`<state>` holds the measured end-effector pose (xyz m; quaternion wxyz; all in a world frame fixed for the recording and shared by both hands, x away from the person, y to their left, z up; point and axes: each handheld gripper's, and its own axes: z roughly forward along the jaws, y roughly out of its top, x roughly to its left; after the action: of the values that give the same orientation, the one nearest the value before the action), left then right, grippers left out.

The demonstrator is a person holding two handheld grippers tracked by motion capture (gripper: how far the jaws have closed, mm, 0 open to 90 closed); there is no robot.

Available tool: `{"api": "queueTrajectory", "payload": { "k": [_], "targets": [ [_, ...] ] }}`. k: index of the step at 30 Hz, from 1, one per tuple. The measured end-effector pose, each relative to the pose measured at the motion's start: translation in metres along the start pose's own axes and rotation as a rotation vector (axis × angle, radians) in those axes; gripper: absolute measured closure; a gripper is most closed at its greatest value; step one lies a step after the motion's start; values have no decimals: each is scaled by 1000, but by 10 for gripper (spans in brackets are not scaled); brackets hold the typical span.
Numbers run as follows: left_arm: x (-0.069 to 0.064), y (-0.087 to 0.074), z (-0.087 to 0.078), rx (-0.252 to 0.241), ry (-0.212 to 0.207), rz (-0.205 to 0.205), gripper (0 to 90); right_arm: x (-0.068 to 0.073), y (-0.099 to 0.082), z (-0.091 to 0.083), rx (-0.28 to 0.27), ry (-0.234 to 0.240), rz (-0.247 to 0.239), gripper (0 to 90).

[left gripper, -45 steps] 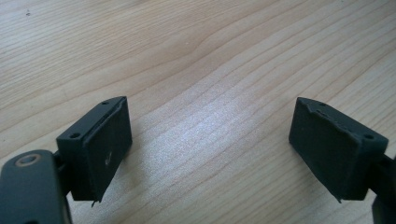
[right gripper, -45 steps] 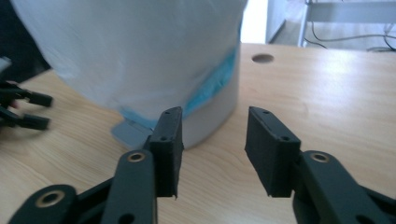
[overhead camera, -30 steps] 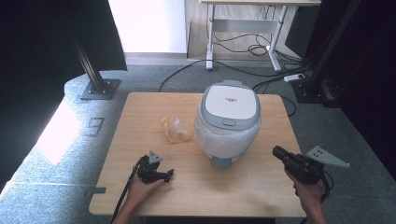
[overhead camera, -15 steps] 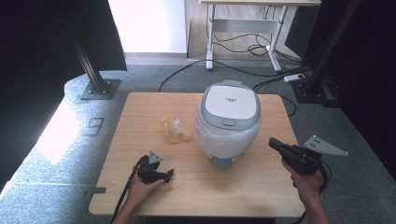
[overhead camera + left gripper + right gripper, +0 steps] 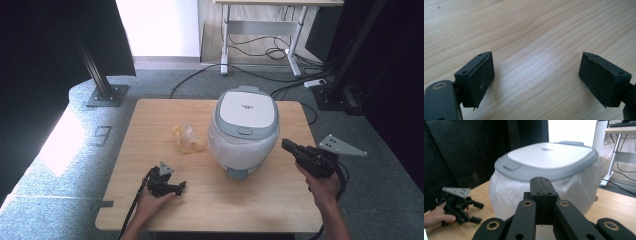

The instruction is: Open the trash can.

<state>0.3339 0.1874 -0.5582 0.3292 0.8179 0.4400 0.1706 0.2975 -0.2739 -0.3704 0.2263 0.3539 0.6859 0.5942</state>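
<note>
High view: wooden worktop (image 5: pixel 165 117) mid-frame. Rice cooker (image 5: pixel 244 131), white lid with grey rim, body wrapped in white plastic, sits right of centre. Crumpled yellowish clear bag (image 5: pixel 187 138) lies just left of it, apart from it. Left claw (image 5: pixel 172 187) rests on the worktop at lower left, held by the left hand (image 5: pixel 147 202), cable trailing to the bottom edge. Right claw (image 5: pixel 286 145) hangs at the right edge of the worktop, tips pointing at the cooker, close to it, not touching.

Left gripper view: left claw (image 5: pixel 536 80) jaws spread wide, bare wood grain between them.

Right gripper view: right claw (image 5: pixel 541 185) jaws pressed together, nothing between them. Cooker (image 5: pixel 549 157) straight ahead, lid down. Left claw (image 5: pixel 477 212) and hand (image 5: pixel 435 216) at lower left of frame.
</note>
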Motion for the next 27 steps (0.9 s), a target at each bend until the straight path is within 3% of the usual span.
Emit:
{"api": "queueTrajectory", "payload": {
  "k": [10, 16, 27],
  "targets": [
    [0, 0, 0, 0, -1, 1, 127, 3, 20, 12, -36, 16, 16, 898],
    [0, 0, 0, 0, -1, 2, 127, 12, 34, 26, -26, 42, -12, 897],
    [1, 0, 0, 0, -5, 6, 128, 22, 43, 38, -10, 63, -40, 896]
  ]
}}
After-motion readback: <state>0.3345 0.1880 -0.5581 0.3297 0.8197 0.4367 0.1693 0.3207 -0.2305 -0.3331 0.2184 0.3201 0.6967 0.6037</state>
